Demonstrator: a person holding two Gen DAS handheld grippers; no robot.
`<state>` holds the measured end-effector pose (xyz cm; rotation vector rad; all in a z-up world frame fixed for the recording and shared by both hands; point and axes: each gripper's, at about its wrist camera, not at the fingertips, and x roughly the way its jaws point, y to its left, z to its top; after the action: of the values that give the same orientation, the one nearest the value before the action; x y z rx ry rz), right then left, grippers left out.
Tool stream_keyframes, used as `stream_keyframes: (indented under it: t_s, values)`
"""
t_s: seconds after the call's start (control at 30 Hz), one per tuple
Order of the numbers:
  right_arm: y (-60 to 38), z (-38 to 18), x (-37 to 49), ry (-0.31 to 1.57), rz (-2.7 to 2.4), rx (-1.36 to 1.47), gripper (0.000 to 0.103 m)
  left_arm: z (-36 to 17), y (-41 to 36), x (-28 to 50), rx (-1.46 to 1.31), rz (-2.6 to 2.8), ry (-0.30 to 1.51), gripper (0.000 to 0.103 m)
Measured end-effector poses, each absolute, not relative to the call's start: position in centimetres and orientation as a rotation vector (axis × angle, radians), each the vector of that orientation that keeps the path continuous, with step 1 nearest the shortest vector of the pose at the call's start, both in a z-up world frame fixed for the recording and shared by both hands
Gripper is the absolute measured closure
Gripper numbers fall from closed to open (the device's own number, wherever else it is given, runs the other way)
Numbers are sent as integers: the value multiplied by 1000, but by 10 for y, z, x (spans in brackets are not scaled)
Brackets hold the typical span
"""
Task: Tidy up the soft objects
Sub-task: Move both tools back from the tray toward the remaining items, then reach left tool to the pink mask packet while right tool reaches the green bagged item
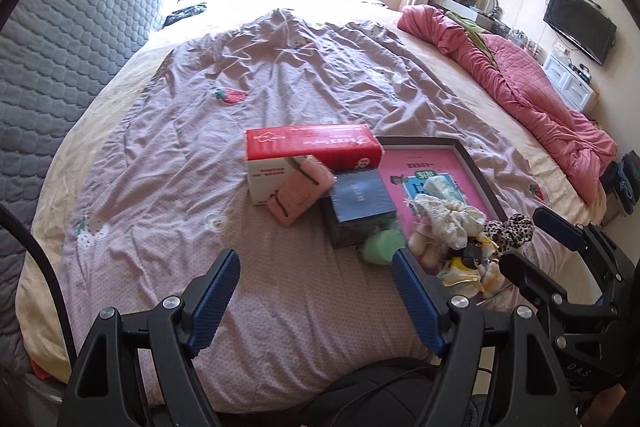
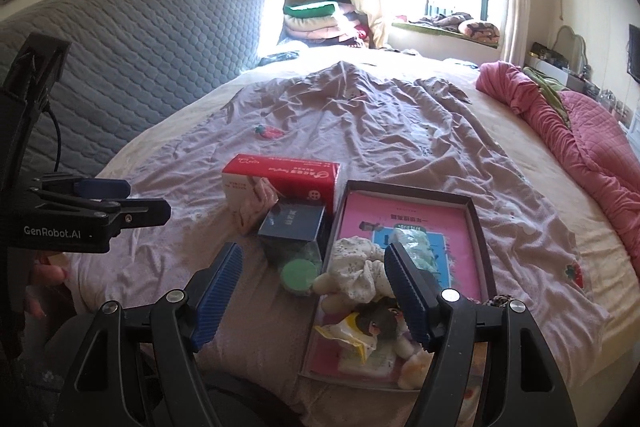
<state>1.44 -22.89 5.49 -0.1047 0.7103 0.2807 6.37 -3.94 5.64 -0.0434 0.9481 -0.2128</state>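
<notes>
Soft objects (image 2: 362, 277) piled in tray (image 2: 478, 227) | left fingers (image 1: 314, 301) wide, empty | right fingers (image 2: 312, 295) wide, empty

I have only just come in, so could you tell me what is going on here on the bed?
A person holds a left gripper and a right gripper, both open and empty, over a bed. In front lie a shallow tray heaped with small soft items, among them a white scrunchie, beside a red box, a dark blue box and a pink cloth. Nothing is picked up yet.
</notes>
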Motion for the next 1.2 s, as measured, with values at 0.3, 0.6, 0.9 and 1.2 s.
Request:
stream_keyframes:
  t_s: [0.3, 0.6, 0.9, 1.2]
  values:
    - [-194, 32, 19, 768, 360, -185, 28, 40, -16, 65, -75, -182, 980, 25]
    - [-178, 5, 31, 822, 387, -243, 28, 14, -7, 77, -100, -179, 1029, 25]
    - [-173, -25, 57, 887, 381, -283, 28, -15, -5, 97, -114, -193, 1085, 25]
    - [-163, -60, 87, 957, 325, -410, 28, -37, -10, 125, -154, -223, 1130, 25]
